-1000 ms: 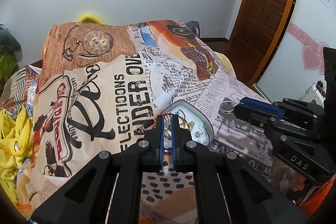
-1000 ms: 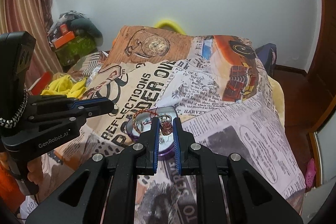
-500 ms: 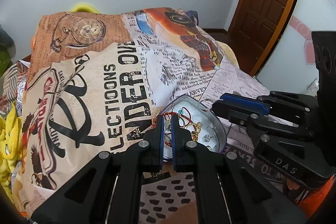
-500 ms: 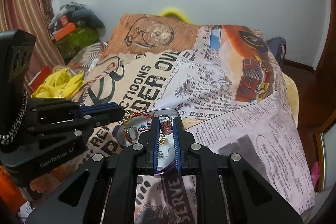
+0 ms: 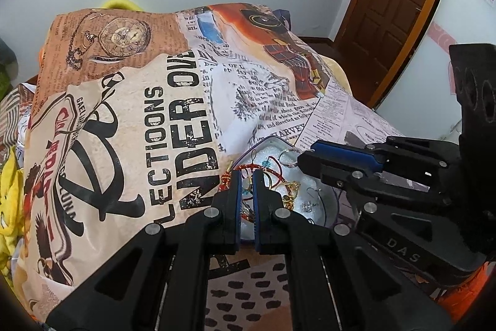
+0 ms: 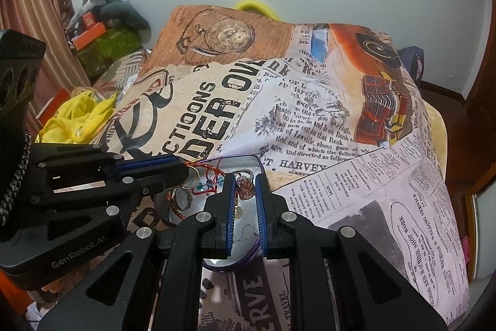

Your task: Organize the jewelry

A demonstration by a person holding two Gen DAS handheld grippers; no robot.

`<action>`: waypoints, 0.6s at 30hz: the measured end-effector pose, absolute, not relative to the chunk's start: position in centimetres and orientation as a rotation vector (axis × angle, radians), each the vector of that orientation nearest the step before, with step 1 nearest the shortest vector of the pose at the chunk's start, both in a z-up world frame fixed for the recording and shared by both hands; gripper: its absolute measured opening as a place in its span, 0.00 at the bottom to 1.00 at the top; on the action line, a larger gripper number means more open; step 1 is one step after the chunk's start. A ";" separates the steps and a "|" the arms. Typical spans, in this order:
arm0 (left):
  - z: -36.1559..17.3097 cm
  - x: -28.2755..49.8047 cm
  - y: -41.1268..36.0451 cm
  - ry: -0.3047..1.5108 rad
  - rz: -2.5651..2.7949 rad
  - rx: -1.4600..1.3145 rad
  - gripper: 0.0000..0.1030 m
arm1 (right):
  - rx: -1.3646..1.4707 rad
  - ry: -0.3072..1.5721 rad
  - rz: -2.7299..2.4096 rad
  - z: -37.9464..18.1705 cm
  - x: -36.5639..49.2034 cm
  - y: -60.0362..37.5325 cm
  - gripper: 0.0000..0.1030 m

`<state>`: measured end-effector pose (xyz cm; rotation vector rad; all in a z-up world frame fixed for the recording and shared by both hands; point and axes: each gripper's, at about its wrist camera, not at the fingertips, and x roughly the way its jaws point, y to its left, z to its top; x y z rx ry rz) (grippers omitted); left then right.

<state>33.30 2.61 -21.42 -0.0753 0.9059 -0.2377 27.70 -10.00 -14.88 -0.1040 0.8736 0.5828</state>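
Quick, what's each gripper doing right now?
Left gripper: nearly closed over the jewelry tray; grip cannot be told.
Right gripper: shut on pink gem ring.

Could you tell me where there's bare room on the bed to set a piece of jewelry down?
The bedspread right of the tray lies bare, as does the stretch behind it. It is crowded inside the tray and at its left edge, where the left gripper meets the red cord.
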 end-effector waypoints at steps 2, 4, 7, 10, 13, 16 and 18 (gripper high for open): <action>-21.4 33.3 2.6 0.906 -0.246 -0.081 0.04 | -0.093 0.883 0.590 -14.9 27.8 -10.1 0.11; -21.3 33.2 2.6 0.907 -0.253 -0.077 0.04 | -0.095 0.888 0.585 -14.9 27.9 -10.1 0.11; -21.3 33.1 2.4 0.911 -0.252 -0.070 0.05 | -0.098 0.886 0.583 -14.7 27.7 -10.1 0.18; -21.1 32.8 2.6 0.914 -0.246 -0.074 0.05 | -0.097 0.873 0.580 -14.4 27.5 -10.3 0.21; -20.3 32.2 3.0 0.901 -0.236 -0.083 0.05 | -0.101 0.861 0.572 -13.8 27.1 -10.5 0.21; -18.8 31.3 3.3 0.872 -0.221 -0.082 0.05 | -0.108 0.834 0.559 -12.6 26.3 -10.9 0.21; -17.6 30.5 3.4 0.846 -0.210 -0.075 0.05 | -0.113 0.812 0.550 -11.7 25.7 -11.1 0.21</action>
